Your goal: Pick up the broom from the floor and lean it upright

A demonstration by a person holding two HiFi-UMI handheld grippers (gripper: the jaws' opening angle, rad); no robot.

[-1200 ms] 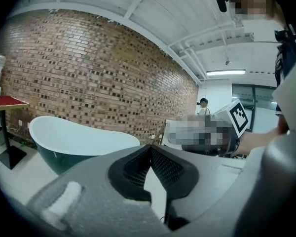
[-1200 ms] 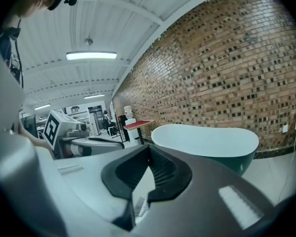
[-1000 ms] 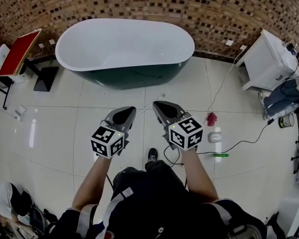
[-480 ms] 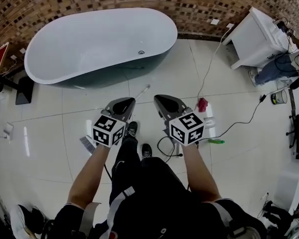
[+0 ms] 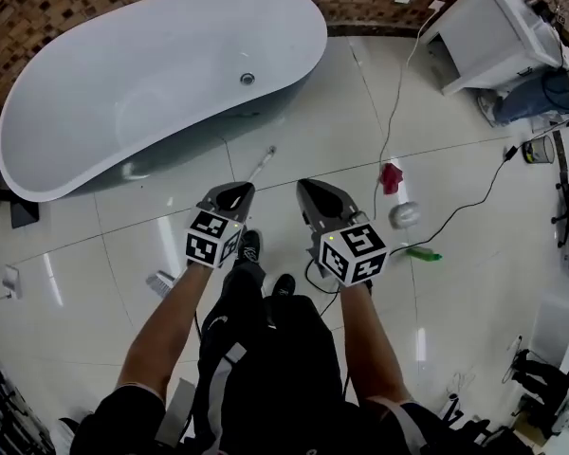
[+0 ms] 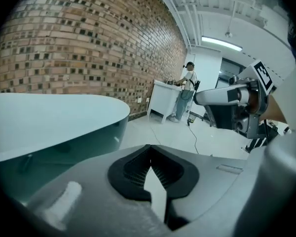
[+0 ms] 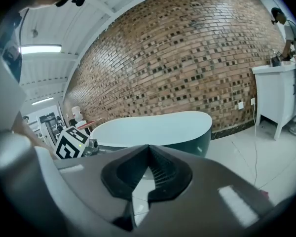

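Broom lies flat on tile, centre frame. Handle tip points toward bathtub, shaft passes behind left gripper, bristle head sits lower left.

Left gripper and right gripper both clenched, nothing between jaws, neither touching broom.

Risks:
- Closed jaws could knock thin handle, sending it skidding on glossy tile.
- Black cable near feet could snag.
- Broom leaned on curved tub side may slide down.

Count: one broom, two grippers, one bathtub, one red cloth, one green bottle.
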